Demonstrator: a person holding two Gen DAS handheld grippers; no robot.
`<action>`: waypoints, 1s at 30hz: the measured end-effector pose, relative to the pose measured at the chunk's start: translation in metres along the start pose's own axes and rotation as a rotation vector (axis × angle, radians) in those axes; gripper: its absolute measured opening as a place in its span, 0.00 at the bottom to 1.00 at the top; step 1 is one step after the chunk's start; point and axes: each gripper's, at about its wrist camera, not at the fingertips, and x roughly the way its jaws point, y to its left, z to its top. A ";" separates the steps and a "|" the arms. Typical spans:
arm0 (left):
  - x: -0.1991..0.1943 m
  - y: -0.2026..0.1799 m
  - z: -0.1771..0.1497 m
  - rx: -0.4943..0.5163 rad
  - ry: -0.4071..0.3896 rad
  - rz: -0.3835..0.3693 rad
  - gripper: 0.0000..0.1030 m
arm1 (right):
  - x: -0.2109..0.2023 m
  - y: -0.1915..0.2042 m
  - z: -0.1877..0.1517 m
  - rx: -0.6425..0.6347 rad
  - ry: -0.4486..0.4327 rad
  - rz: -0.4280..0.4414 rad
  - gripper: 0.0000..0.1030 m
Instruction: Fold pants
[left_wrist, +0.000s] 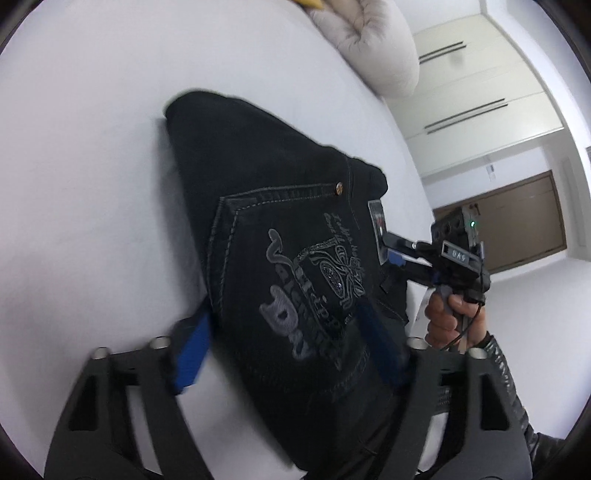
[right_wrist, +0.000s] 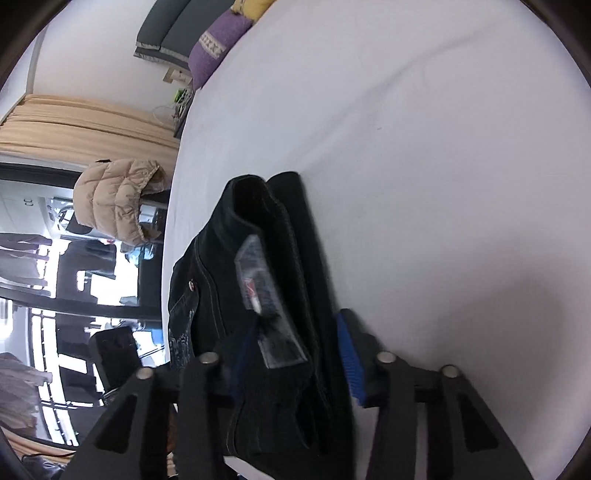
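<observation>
Left tongs (left_wrist: 284, 347), right tongs (right_wrist: 295, 354), clamping folded pants (left_wrist: 280, 236)

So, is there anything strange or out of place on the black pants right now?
One thing stands out: a clear plastic tag still hangs at the waistband of the black pants, so the label was never removed. The left tongs and right tongs both straddle the folded bundle on the white bed.
</observation>
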 end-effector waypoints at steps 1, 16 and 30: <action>0.005 0.000 0.003 -0.001 0.009 0.013 0.53 | 0.005 0.001 0.003 -0.001 0.010 -0.003 0.39; -0.016 -0.013 0.015 0.057 -0.039 0.028 0.25 | -0.009 0.082 -0.021 -0.169 -0.074 -0.137 0.20; -0.122 0.033 0.101 0.155 -0.202 0.236 0.25 | 0.070 0.186 0.042 -0.298 -0.064 -0.052 0.19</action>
